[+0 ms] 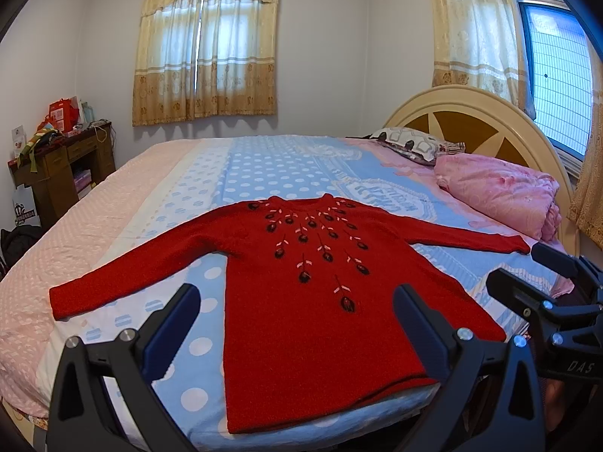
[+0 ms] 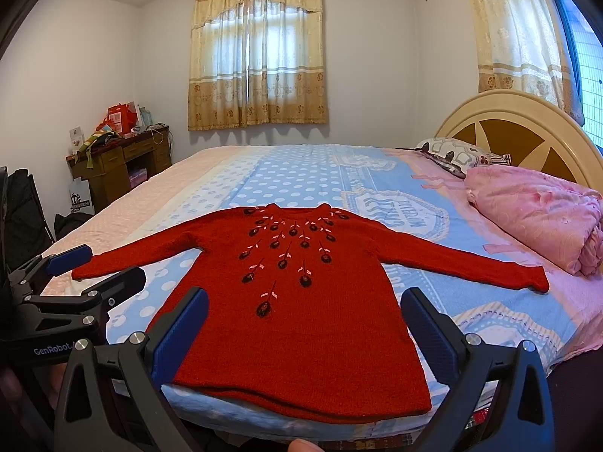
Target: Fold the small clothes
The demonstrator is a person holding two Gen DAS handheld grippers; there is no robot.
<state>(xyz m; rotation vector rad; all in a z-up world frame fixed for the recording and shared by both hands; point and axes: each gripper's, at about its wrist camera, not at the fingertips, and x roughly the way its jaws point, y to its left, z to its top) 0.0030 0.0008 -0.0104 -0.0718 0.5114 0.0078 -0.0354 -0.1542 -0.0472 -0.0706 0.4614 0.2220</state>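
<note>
A small red knitted sweater (image 1: 324, 301) with dark embroidered flowers lies flat on the bed, front up, both sleeves spread out sideways, hem toward me. It also shows in the right wrist view (image 2: 301, 324). My left gripper (image 1: 297, 301) is open and empty, held above the hem at the bed's near edge. My right gripper (image 2: 305, 305) is open and empty, also above the hem. The right gripper shows at the right in the left wrist view (image 1: 527, 267). The left gripper shows at the left in the right wrist view (image 2: 101, 263).
The bed has a blue polka-dot sheet (image 1: 264, 173) and a cream headboard (image 1: 471, 113) at the right. A folded pink quilt (image 1: 501, 192) and a patterned pillow (image 1: 414, 143) lie near the headboard. A wooden desk (image 1: 60, 165) stands at the far left wall.
</note>
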